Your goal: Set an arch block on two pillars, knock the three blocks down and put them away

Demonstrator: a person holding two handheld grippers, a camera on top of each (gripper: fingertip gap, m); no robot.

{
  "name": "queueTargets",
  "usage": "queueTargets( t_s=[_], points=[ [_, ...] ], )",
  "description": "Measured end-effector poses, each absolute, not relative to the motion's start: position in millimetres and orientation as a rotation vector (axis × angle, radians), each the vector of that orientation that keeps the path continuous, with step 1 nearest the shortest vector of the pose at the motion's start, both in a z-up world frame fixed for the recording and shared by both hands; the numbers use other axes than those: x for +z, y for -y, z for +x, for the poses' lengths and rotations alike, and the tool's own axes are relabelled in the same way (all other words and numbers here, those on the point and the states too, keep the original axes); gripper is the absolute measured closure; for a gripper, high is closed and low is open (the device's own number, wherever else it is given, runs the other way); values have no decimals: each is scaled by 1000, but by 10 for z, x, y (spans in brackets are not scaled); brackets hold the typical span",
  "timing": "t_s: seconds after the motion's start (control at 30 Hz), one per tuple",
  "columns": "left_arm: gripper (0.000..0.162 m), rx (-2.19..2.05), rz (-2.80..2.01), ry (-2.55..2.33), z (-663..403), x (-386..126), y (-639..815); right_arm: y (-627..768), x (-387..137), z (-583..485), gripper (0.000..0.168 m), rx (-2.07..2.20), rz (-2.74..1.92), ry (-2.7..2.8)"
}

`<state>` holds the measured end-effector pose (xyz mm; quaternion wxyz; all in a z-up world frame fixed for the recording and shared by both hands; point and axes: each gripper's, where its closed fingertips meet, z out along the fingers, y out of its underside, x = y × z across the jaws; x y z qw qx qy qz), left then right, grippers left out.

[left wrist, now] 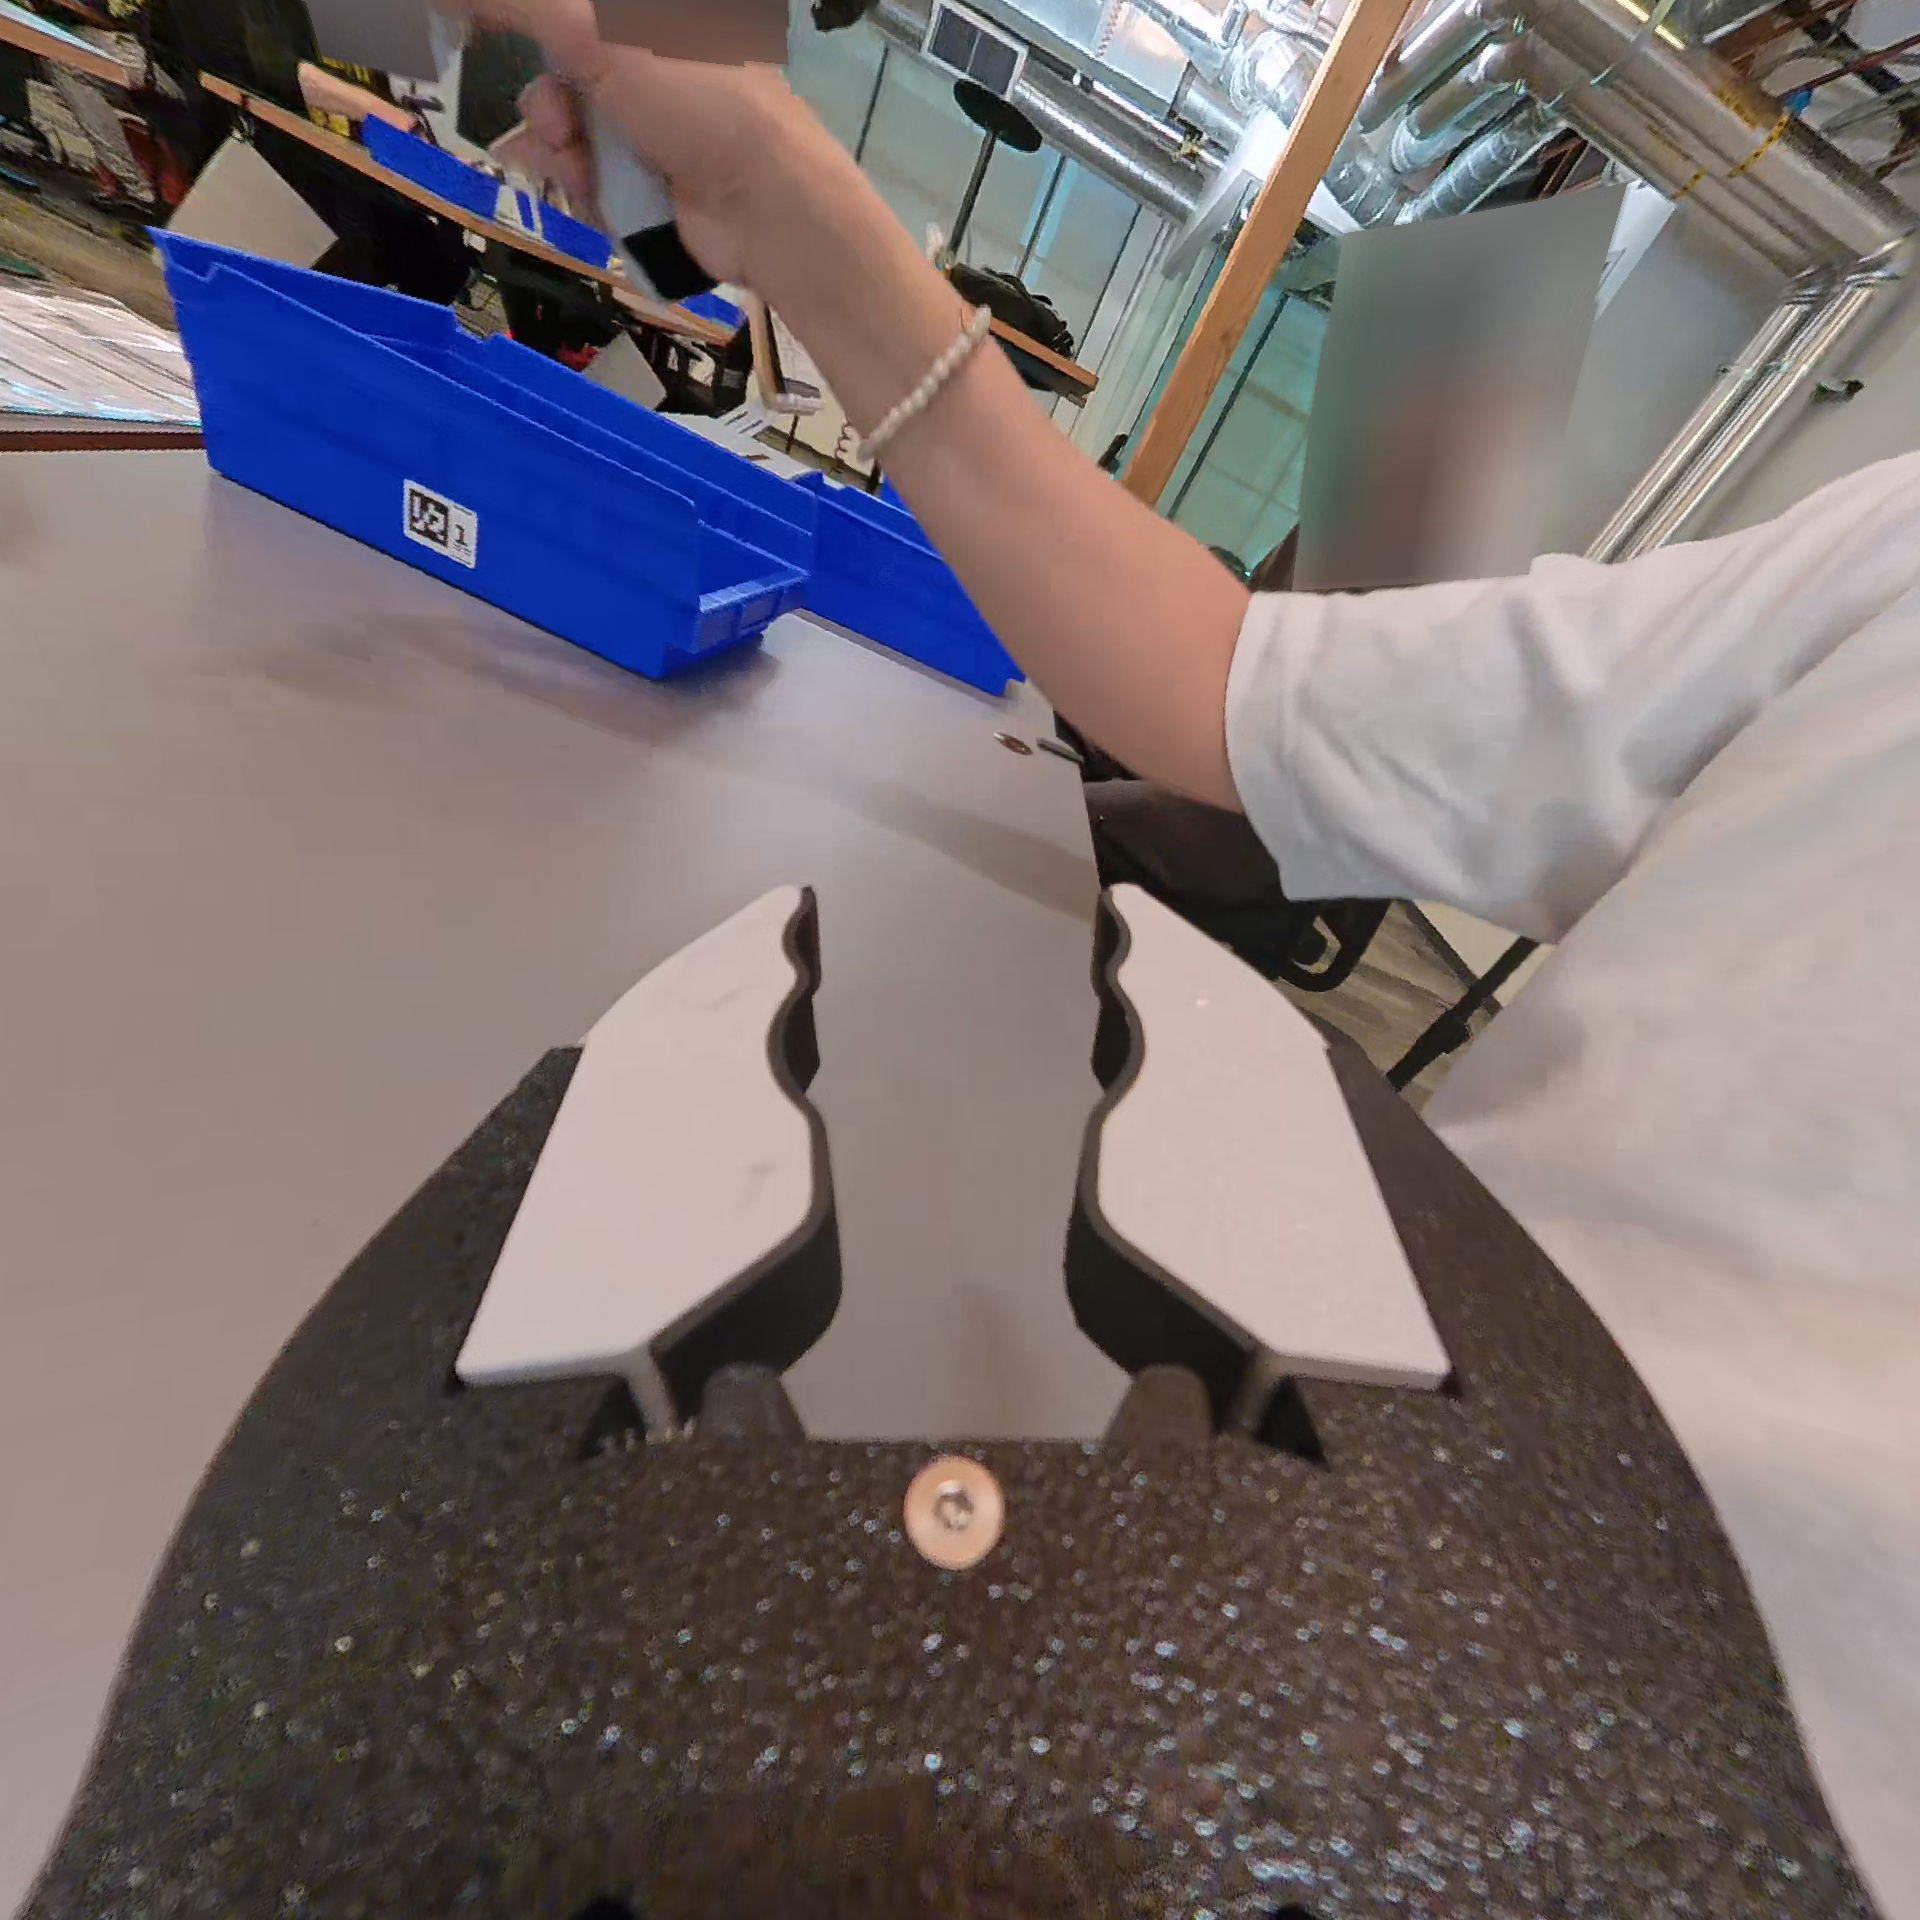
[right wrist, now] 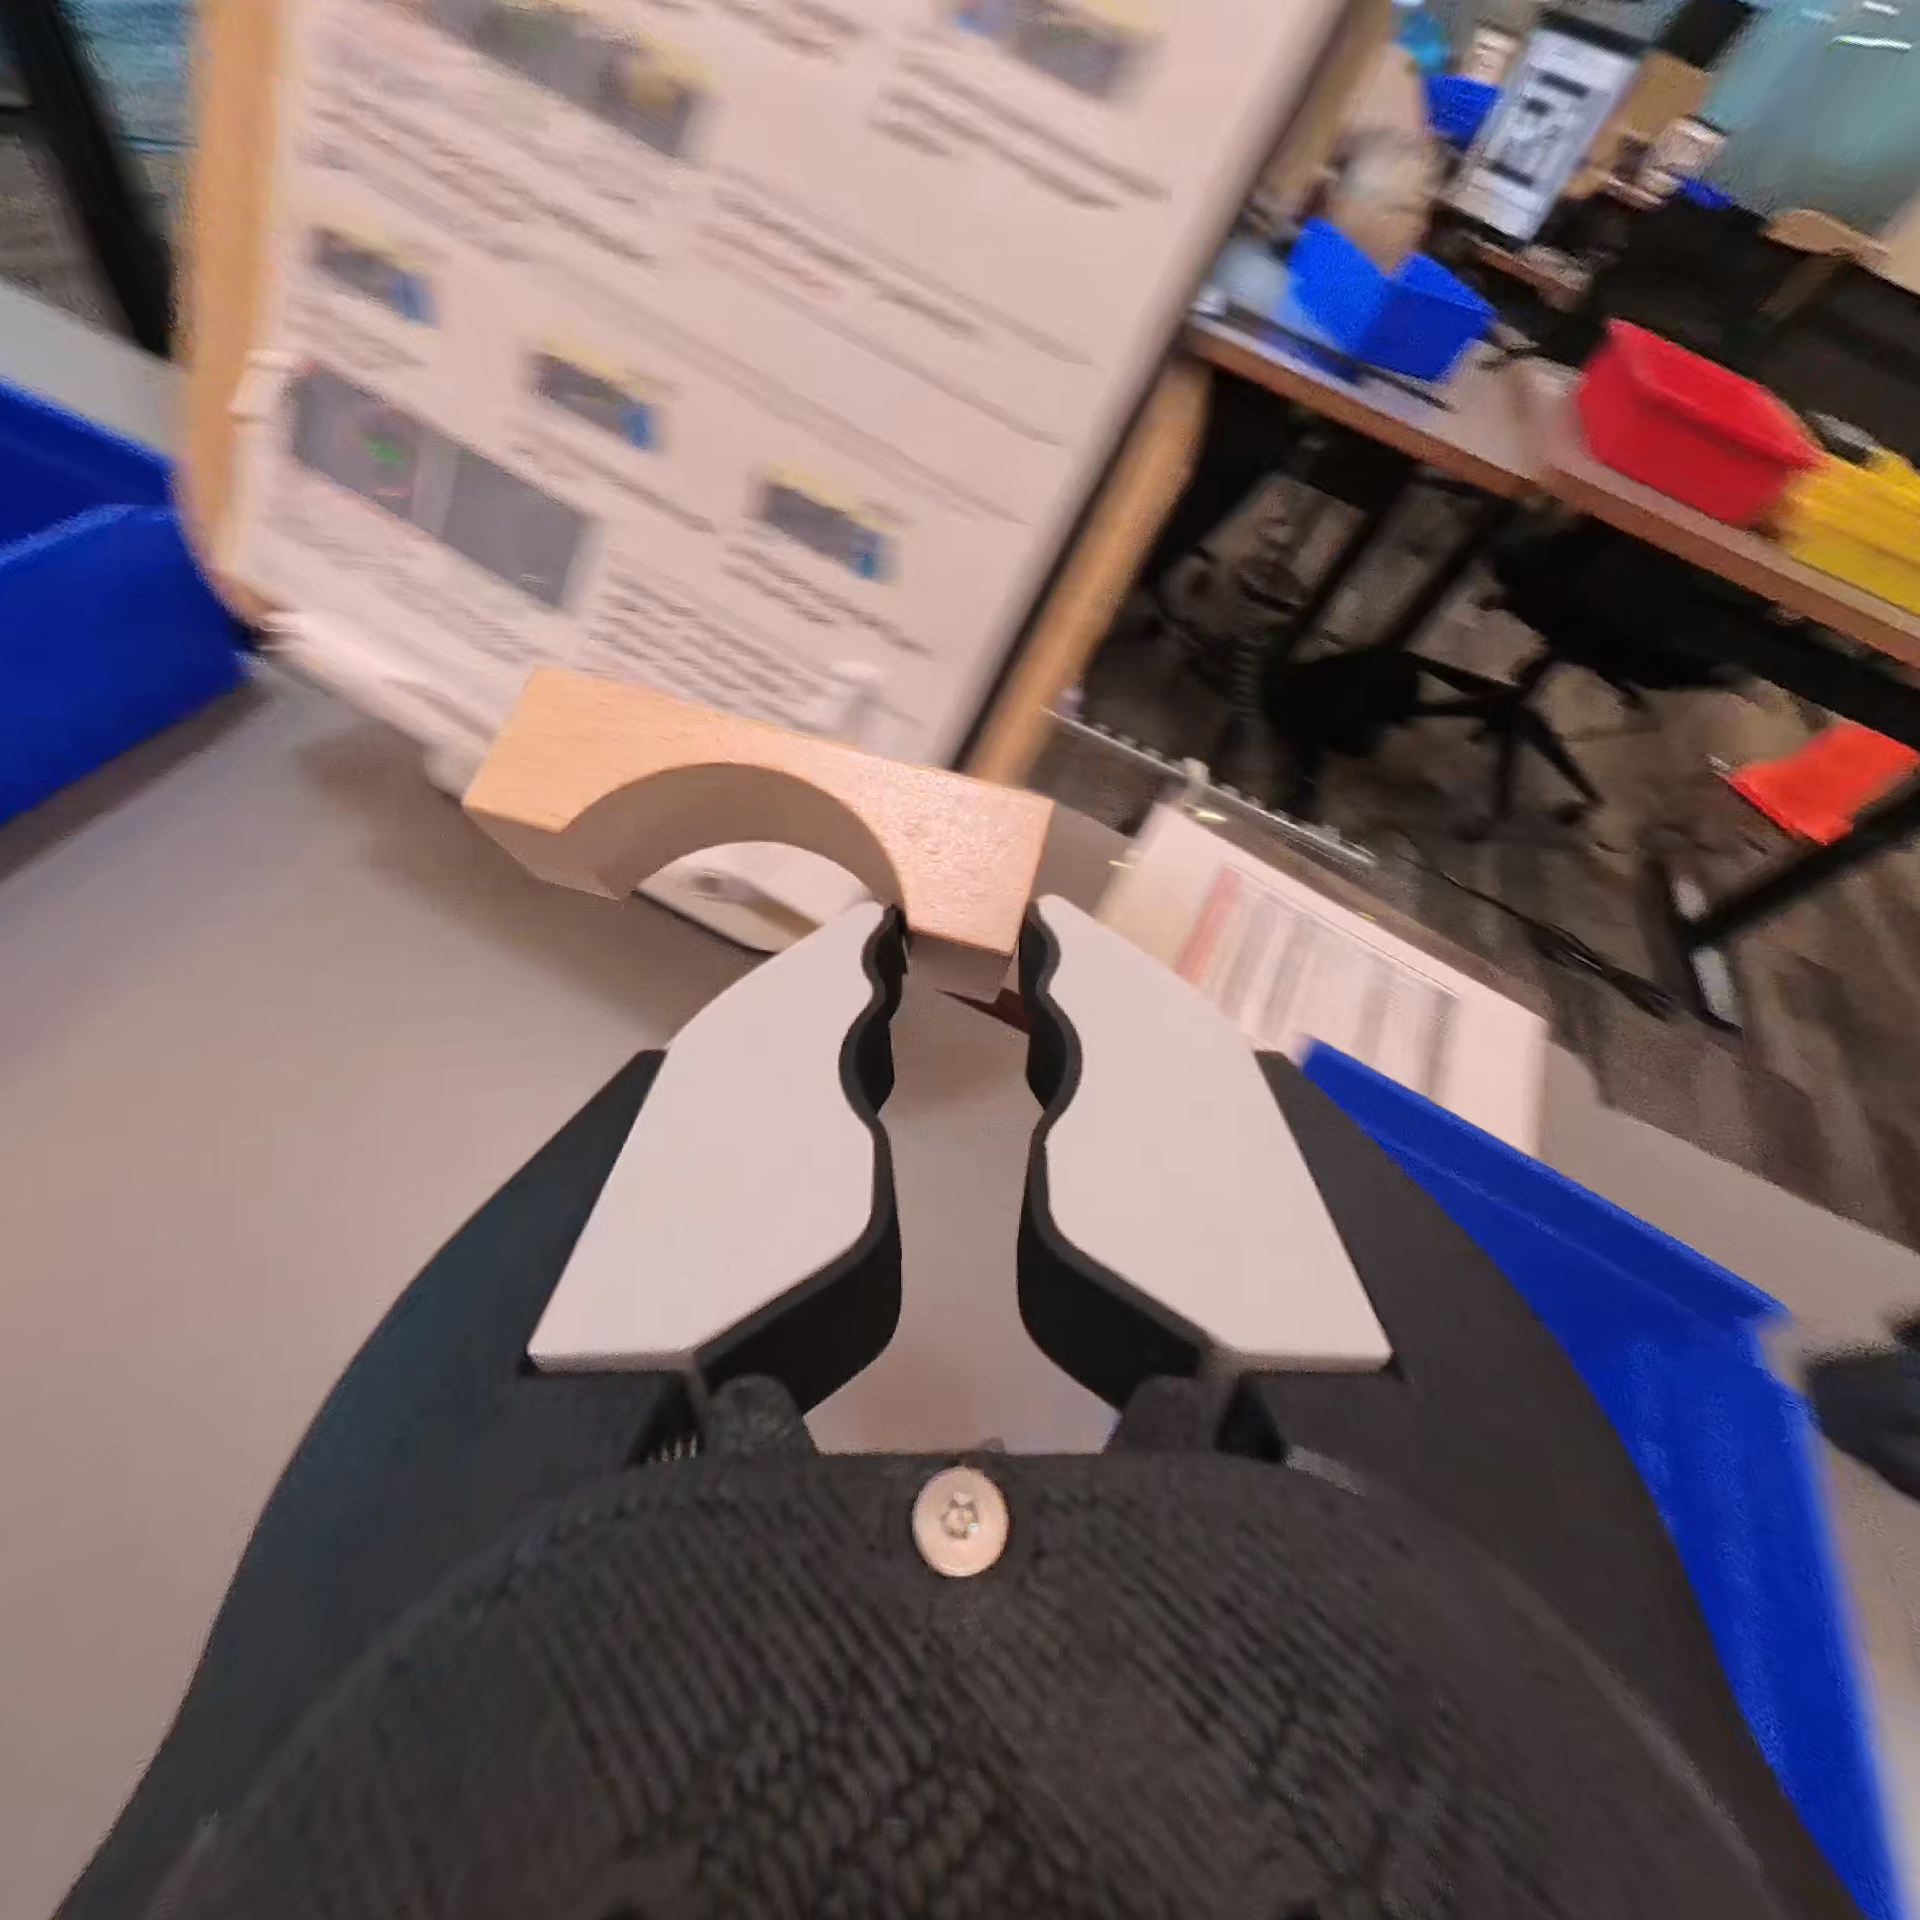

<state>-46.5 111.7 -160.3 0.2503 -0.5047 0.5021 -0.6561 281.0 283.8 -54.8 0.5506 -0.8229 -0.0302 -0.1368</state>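
My right gripper [right wrist: 961, 925] is shut on one leg of a pale wooden arch block [right wrist: 727, 769] and holds it above the grey table [right wrist: 260, 1039], the arch opening facing down. My left gripper [left wrist: 956, 914] is open and empty, low over the grey table [left wrist: 312, 831] near its right edge. In the left wrist view a person's arm [left wrist: 1039, 540] reaches across to the far left, the hand [left wrist: 727, 177] holding the other gripper high above a blue bin [left wrist: 468, 468].
A second blue bin [left wrist: 904, 582] lies beside the first. In the right wrist view a blue bin [right wrist: 1610, 1351] is at the right, another [right wrist: 83, 623] at the left. A poster board [right wrist: 675, 312] stands behind, with a white sheet [right wrist: 1351, 987] near the table edge. My right fingertips sit around 40 centimeters from my left ones.
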Motion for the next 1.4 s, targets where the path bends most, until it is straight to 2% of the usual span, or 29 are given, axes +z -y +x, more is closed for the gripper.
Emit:
queueTargets(
  t_s=[0.03,0.17,0.33,0.6,0.87,1.0,1.13,1.27,1.4],
  points=[
    [112,-1785,-1372,-1377,-437,-1601,-1087,-2696,-494,3122,146,-355,-1953,10],
    [112,-1787,-1375,-1415,-320,-1619,-966,-2174,-609,4228,146,-398,-2007,-245],
    [112,-1771,-1405,-1484,-182,-1689,-837,-1847,-1230,5011,146,-372,-2112,-496],
    [111,-1726,-1469,-1513,-82,-1749,-805,-1924,-2238,5338,145,-295,-2313,-666],
    [111,-1699,-1522,-1500,-124,-1794,-873,-1884,-2791,5413,146,-296,-2488,-629],
    [111,-1702,-1525,-1507,-104,-1808,-880,-1880,-2773,5402,144,-313,-2483,-591],
    [110,-1697,-1521,-1521,-99,-1816,-871,-1904,-2456,5376,117,-362,-2406,-519],
    [107,-1661,-1510,-1508,-156,-1742,-962,-1951,-1801,5178,91,-373,-2241,-420],
    [104,-1552,-1518,-1450,-313,-1595,-1251,-2047,-1275,4246,75,-103,-2137,-171]
  ],
)
